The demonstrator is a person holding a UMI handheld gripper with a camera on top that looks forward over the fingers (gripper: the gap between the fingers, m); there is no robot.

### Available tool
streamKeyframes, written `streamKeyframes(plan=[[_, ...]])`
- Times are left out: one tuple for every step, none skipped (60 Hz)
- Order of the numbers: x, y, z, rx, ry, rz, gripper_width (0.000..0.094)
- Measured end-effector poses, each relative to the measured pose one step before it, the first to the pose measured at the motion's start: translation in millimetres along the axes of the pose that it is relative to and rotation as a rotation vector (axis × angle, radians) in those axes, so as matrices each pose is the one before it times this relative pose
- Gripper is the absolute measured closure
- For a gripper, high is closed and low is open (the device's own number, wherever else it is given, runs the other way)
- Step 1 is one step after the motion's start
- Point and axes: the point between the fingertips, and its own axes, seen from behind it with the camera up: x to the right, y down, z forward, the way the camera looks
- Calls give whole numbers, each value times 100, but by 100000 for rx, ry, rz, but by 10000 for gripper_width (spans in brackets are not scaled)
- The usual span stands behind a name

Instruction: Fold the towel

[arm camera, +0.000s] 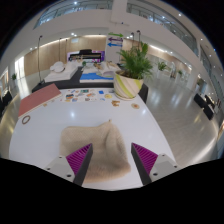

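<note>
Gripper view: looks forward over a white worktop (40, 128) in a large bright hall with high windows.
Left edge of worktop: a small ring-shaped object (26, 119) lies near the left edge, too small to name more closely.
Back left of worktop: a flat pinkish-red board (38, 97) lies at an angle, its long side running toward the far edge.
Middle of far edge: a row of small items (88, 96), too small to identify, with a small yellowish piece (114, 102) just right of them.
Back right of worktop: a potted plant (130, 70) with long green leaves stands in a pale yellow patterned pot, upright, near the far right corner.
Towel: a beige towel (100, 143) lies crumpled on the near part of the worktop, bunched into soft folds, with an upper corner pointing toward the plant.
Fingers: the gripper (113, 160) has its fingers spread wide, the left pink pad (80, 157) at the towel's left side and the right pink pad (146, 157) just beyond its right edge; the towel's near part lies between them, resting on the worktop. Whether the left pad touches the cloth I cannot tell.
Beyond the worktop: another table (70, 72) with blue and white objects, and pale floor to the right.
</note>
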Motion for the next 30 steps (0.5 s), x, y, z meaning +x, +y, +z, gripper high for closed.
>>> streamKeyframes(plan=[[175, -143, -844, 130, 300, -127, 110], [235, -94, -947, 281, 417, -94, 76], [262, -59, -1040, 205, 599, -59, 72], [226, -37, -1178, 42, 384, 0, 77], [359, -94, -1253, -129, 598, 81, 91], [197, 66, -1293, -291, 395, 175, 87], [104, 127, -1381, -392, 55, 228, 87], [28, 145, -1586, -386, -316, 224, 84], [-93, 91, -1435, -191, -642, 273, 75], [-114, 127, -1501, -69, -766, 272, 74], [-102, 191, -1526, -83, -639, 295, 78], [-62, 208, -1440, -110, -258, 285, 81], [33, 232, -1426, -75, 182, 360, 84], [49, 223, -1408, -217, 537, 453, 88], [5, 238, -1106, -232, 588, 404, 86], [101, 287, -1201, -180, 612, 272, 85], [89, 267, -1142, 17, 506, 207, 86], [91, 255, -1075, 74, 463, 259, 83], [109, 270, -983, 44, 509, 528, 84], [201, 283, -951, -75, 464, 890, 85], [42, 162, -642, -34, 482, 998, 83], [70, 214, -720, -40, 318, 1069, 87], [53, 144, -622, 79, 174, 955, 83], [50, 186, -532, 125, 66, 862, 83], [39, 195, -381, -8, 4, 846, 83], [32, 270, -333, -236, -74, 1000, 82], [63, 275, -258, -322, -39, 1015, 81], [184, 331, -446, -179, 227, 946, 82], [48, 141, 42, 88, 201, 674, 82], [168, 135, -101, 238, 117, 385, 79]])
